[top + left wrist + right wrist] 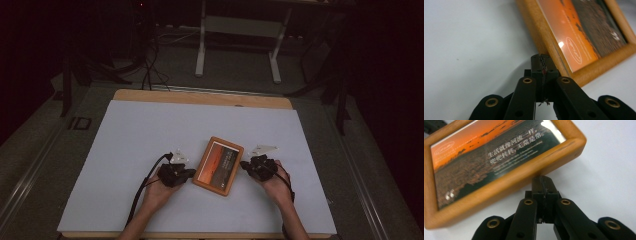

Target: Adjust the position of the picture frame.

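- Wooden picture frame (218, 165) lies flat, picture side up, on the white sheet (130, 145) covering the table (150, 95); it sits a bit right of the sheet's middle, nearer the person's edge, and turned slightly askew.
- Frame holds an orange sunset print with white text lines and a small round logo in one corner.
- Left gripper (190, 173) is just left of the frame, at the frame's left long edge near its lower corner. Fingers (535, 65) clenched together with nothing between them; in the left gripper view their tip is right at the frame's wooden side, contact cannot be told.
- Right gripper (245, 165) is just right of the frame, at the frame's right long edge. Fingers (537, 185) pressed together, empty; in the right gripper view their tip is up against the frame's lower wooden rail, touching or a hair apart, can't tell.
- Both hands rest low over the sheet on either side of the frame, forearms coming in from the near edge.
- Black cable (141, 187) trails from the left gripper, left of the frame, back toward the person.
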A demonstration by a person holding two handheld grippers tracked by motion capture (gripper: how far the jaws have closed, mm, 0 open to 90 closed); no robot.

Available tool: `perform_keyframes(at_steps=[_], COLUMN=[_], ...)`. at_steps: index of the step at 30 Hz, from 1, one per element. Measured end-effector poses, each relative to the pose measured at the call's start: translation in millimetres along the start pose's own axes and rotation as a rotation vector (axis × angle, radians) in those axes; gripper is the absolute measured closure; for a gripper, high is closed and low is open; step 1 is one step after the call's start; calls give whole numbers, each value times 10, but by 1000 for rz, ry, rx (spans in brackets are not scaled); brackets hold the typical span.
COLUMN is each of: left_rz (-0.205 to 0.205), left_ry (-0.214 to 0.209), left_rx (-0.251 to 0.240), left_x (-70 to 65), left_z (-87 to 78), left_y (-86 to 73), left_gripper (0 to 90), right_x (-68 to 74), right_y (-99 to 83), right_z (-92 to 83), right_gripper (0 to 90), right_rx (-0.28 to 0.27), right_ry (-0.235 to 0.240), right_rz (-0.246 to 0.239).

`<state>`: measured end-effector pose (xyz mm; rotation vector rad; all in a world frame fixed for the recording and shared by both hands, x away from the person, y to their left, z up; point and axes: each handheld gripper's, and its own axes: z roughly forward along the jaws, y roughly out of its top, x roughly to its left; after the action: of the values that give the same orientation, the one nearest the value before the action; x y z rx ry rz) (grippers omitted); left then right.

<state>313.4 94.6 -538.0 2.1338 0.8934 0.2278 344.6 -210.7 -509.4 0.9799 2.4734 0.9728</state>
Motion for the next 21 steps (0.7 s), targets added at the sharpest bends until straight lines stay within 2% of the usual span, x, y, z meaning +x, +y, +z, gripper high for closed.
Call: perform_keyframes(at_steps=[5,8,15,17,18,19,21], left_rz=[-5,-19,-32,-28,-34,-33,1], left_ry=[-15,-30,-34,-43,-73,-90,-64], left_rx=[-4,-23,-39,-49,-71,-89,-74], left_x=[-52,-63,-99,-116,-121,-141,-185], left_z=[-55,-90,-124,-145,-164,-182,-194], left_y=[-73,-111,-156,-175,-184,-185,-165], left_gripper=[897,896,897,897,896,896,896], right_x=[29,29,0,-4,-4,-7,-3], right_y=[72,101,159,174,179,184,189], right_z=[69,104,166,179,186,188,194], right_gripper=[900,900,900,900,900,900,900], right_rx=[6,1,5,6,4,6,6], right_ry=[5,11,32,31,31,38,49], right_rz=[-11,-8,-2,-3,-2,-2,5])
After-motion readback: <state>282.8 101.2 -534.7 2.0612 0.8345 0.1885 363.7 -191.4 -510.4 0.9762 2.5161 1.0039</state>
